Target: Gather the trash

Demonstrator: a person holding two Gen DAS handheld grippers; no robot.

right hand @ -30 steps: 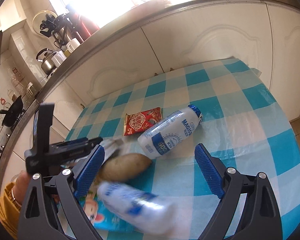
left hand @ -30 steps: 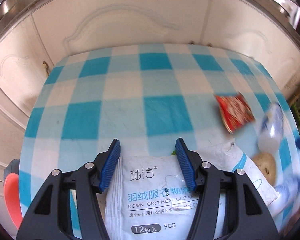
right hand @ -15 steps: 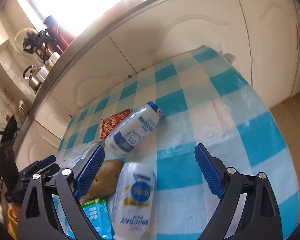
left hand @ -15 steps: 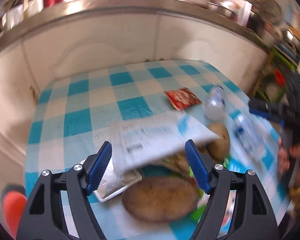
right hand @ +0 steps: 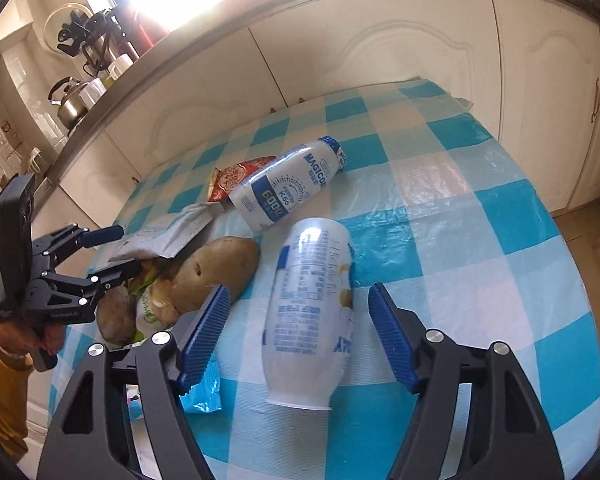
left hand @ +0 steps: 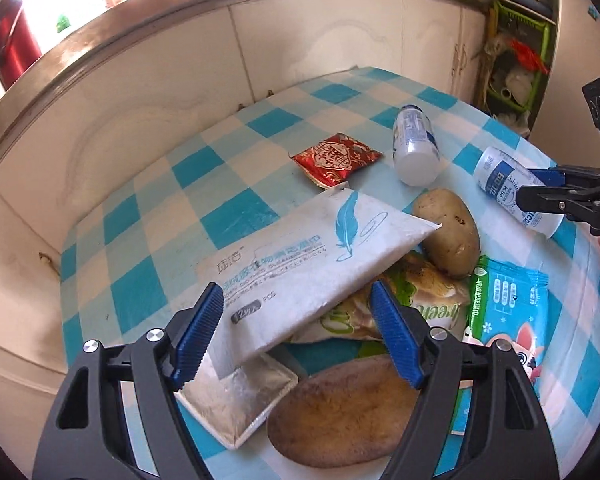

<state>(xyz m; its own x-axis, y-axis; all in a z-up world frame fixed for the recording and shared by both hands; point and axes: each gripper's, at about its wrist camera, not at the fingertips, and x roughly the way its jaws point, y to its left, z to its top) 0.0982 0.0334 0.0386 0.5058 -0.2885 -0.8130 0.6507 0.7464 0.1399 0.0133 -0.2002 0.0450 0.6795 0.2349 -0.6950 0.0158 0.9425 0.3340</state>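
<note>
Since 1 s ago: white wipes pack (left hand: 312,256) has left the left claw (left hand: 296,336), which has rolled and lifted; the near bottle (right hand: 312,312) has stopped tumbling and lies still.

Left claw: spread, pads not pressing anything. Wipes pack lies tilted between them, its far end propped on a green snack bag (left hand: 420,308) and the small potato (left hand: 448,232). Below it, a flat silver-white pouch (left hand: 236,396) and a large potato (left hand: 340,408) on the table (left hand: 168,216).

Right claw (right hand: 296,336): jaws closing, near bottle between them on its side, pads clear of it on both sides.

Further out: 2nd bottle (right hand: 288,192) with blue label, on its side, well apart from the claw. Red sachet (left hand: 336,158) flat beyond the wipes pack. Blue-green cartoon pack (left hand: 508,320) just beside the small potato. A hand in a yellow sleeve (right hand: 4,380) holds the left claw.
</note>
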